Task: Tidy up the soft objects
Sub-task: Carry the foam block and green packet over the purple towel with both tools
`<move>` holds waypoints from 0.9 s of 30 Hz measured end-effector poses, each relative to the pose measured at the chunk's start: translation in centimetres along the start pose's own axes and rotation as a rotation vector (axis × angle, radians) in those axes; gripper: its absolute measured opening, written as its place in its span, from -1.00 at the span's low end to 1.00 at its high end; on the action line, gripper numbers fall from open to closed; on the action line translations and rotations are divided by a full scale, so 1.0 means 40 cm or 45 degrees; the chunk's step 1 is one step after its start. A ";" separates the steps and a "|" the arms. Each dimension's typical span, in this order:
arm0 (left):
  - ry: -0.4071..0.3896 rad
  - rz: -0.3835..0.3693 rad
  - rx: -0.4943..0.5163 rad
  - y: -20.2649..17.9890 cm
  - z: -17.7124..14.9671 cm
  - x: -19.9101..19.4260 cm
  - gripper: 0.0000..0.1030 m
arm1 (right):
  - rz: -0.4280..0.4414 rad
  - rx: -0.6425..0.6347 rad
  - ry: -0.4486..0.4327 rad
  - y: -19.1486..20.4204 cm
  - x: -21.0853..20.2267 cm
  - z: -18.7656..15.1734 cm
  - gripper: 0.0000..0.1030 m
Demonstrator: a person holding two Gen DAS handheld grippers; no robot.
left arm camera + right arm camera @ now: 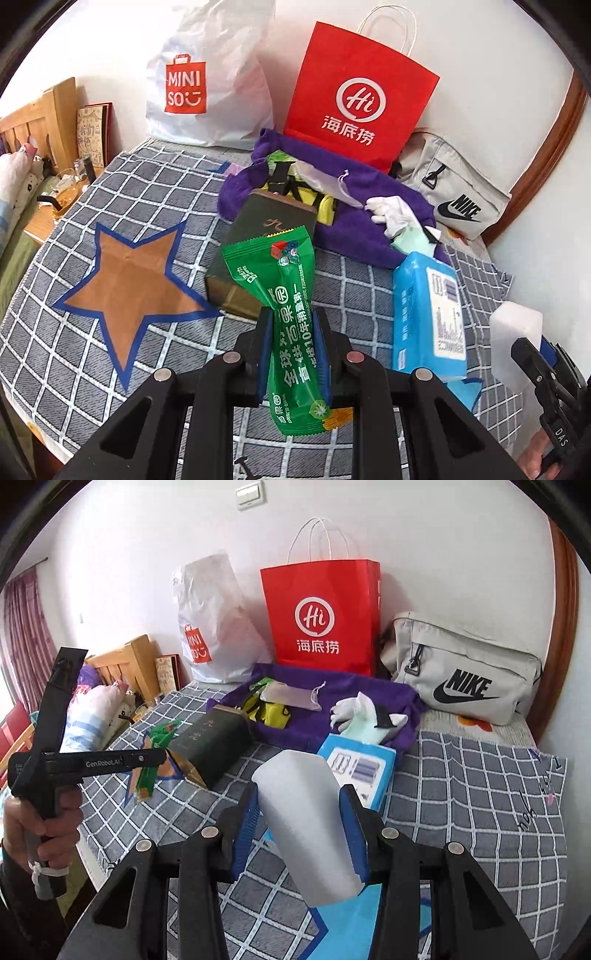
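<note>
Left hand-held gripper (293, 354) is clamped on a green packet (284, 295), held above the checked cloth (74, 350) near the orange star (133, 288); right hand-held gripper (299, 834) pinches a white foam block (303, 819) over the blue wipes pack (360, 768). Best to keep both grips light and carry each item clear of the dark box (212, 744) toward the purple cloth (354, 694); release low so nothing bounces.
</note>
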State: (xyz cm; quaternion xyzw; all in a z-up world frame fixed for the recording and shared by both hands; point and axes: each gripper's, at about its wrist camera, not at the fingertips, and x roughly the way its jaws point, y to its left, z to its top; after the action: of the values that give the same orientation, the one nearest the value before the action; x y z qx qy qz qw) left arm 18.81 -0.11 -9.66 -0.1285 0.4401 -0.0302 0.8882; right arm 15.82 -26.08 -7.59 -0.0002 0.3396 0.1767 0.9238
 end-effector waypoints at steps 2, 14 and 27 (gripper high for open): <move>-0.008 0.002 0.009 -0.004 0.007 -0.002 -0.61 | 0.002 -0.004 -0.007 0.002 -0.001 0.010 -0.15; 0.002 -0.035 0.050 0.002 0.096 0.007 -0.61 | -0.026 0.072 -0.067 0.016 -0.002 0.090 -0.15; 0.028 -0.059 0.119 0.005 0.234 0.066 -0.61 | -0.097 0.183 -0.053 -0.038 0.097 0.193 -0.14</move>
State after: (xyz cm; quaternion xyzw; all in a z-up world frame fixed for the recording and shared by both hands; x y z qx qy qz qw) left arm 27.82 1.53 -6.34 -0.0965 0.4449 -0.0728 0.8874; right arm 23.92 -25.30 -4.27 0.0567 0.3320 0.1165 0.9344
